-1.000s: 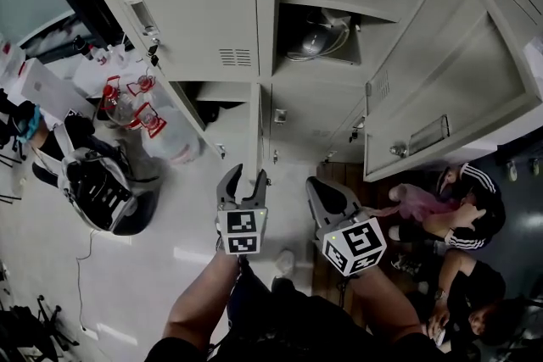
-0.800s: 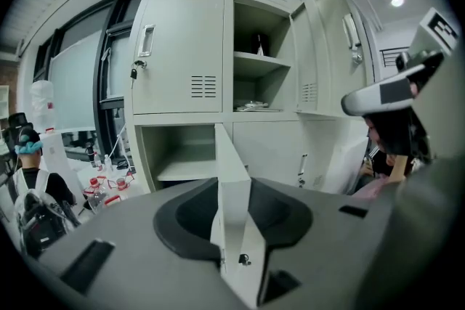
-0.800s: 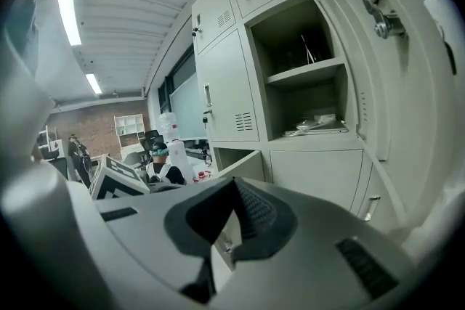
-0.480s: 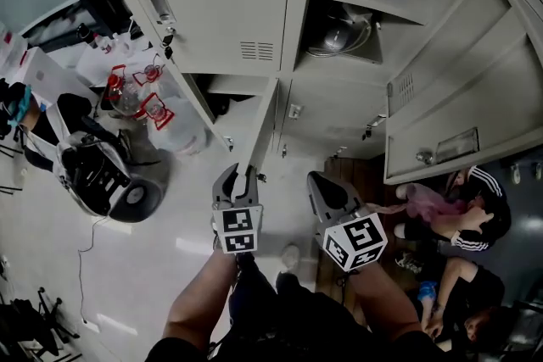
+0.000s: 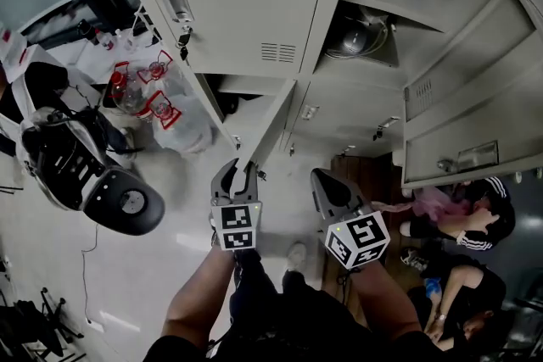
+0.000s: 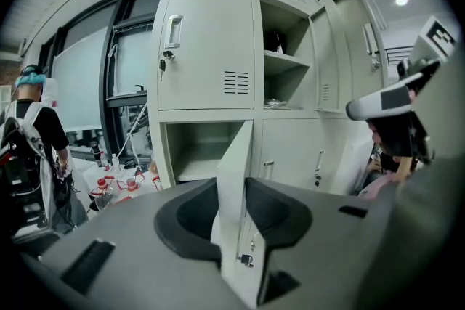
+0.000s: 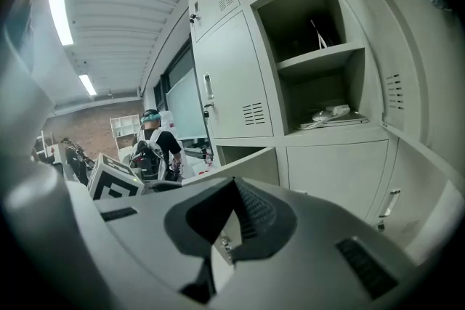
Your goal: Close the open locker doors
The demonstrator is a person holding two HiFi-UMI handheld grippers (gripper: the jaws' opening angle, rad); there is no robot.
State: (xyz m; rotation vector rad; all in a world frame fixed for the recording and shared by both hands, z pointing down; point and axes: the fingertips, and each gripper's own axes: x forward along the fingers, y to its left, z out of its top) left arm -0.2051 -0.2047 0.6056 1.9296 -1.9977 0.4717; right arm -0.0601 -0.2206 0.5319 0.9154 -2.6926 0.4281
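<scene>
The grey lower locker door [image 5: 267, 119] stands swung out, edge-on towards me. My left gripper [image 5: 236, 175] has that door's free edge [image 6: 236, 156] between its jaws; the pads press on the panel, and the jaws have just been opening a little. A small padlock hangs from the door in the left gripper [image 6: 236, 192] view. To its right, my right gripper [image 5: 327, 182] is shut and empty, near the lower lockers; its own view shows the same right gripper [image 7: 234, 185] with jaws together. The upper locker [image 5: 373, 21] gapes open, its tall door [image 5: 462, 110] swung far right.
A black office chair [image 5: 93, 174] and red-capped bottles [image 5: 148, 97] stand on the floor at left. People [image 5: 462, 220] sit on the floor at right, below the tall door. A person with a backpack [image 6: 33, 149] stands by the window.
My left gripper's jaws have narrowed from wide open onto the lower door's edge. Both grippers have drawn closer to the lockers, and the chair has come nearer on the left.
</scene>
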